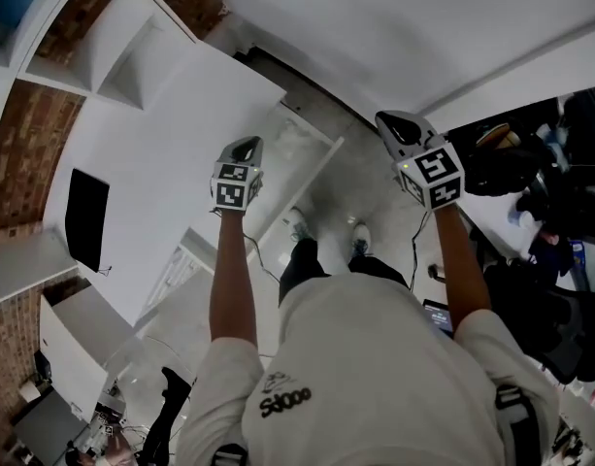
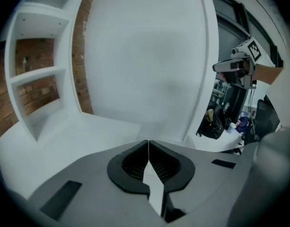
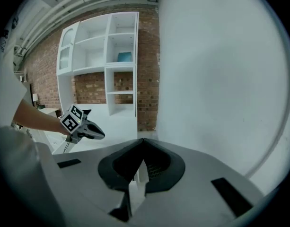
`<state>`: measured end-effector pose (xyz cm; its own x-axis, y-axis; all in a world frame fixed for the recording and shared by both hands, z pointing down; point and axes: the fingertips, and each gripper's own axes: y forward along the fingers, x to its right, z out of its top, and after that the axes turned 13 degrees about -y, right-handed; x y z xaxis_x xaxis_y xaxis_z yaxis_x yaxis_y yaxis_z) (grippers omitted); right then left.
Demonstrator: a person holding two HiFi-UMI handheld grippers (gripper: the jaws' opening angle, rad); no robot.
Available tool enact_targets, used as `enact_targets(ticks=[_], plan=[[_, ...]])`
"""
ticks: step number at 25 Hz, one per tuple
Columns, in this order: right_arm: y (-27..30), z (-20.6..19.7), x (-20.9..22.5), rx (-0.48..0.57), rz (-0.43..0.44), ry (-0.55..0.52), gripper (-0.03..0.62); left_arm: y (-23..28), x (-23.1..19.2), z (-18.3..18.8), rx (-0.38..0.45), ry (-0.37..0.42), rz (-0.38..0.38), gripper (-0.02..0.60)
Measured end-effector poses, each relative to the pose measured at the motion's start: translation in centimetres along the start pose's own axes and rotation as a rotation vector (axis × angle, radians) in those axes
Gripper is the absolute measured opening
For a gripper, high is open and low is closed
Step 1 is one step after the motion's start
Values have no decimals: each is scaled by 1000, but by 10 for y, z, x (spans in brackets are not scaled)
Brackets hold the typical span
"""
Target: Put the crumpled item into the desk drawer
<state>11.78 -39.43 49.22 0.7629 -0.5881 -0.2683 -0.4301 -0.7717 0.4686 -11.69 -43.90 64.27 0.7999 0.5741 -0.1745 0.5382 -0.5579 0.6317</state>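
Person stands at the edge of the desk (image 1: pixel 171 153), both arms raised; left gripper (image 2: pixel 148 144) clenched, jaw tips pressed together with nothing between them, held above the desk's edge; right gripper (image 3: pixel 144 141) likewise clenched and empty, level with the left one, out from the desk toward the person's right; the two grippers well apart, each showing in the other's view; crumpled item: cannot tell where it lies, no view picks it out; drawer not made out either; black panel (image 1: pixel 86 219) on the desk's left part, a thin cable at its lower corner; white shelves (image 3: pixel 107 65) rise behind the desk against a brick wall (image 3: pixel 147 79), a teal thing (image 3: pixel 125 56) in one upper compartment; person's shoes (image 1: pixel 360 239) on pale floor just beside the desk's edge; white shirt (image 1: pixel 375 357) fills the lower head view; dark clutter (image 1: pixel 530 173) piled well off to the right of the desk
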Motion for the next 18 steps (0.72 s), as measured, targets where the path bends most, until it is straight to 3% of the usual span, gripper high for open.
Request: enact_targets(ticks=[8, 18], plan=[[-11, 50, -12, 102, 73, -113, 5, -116, 4, 45, 253, -23, 191, 18], [-56, 118, -40, 274, 128, -293, 5, -248, 48, 75, 464, -8, 366, 18]])
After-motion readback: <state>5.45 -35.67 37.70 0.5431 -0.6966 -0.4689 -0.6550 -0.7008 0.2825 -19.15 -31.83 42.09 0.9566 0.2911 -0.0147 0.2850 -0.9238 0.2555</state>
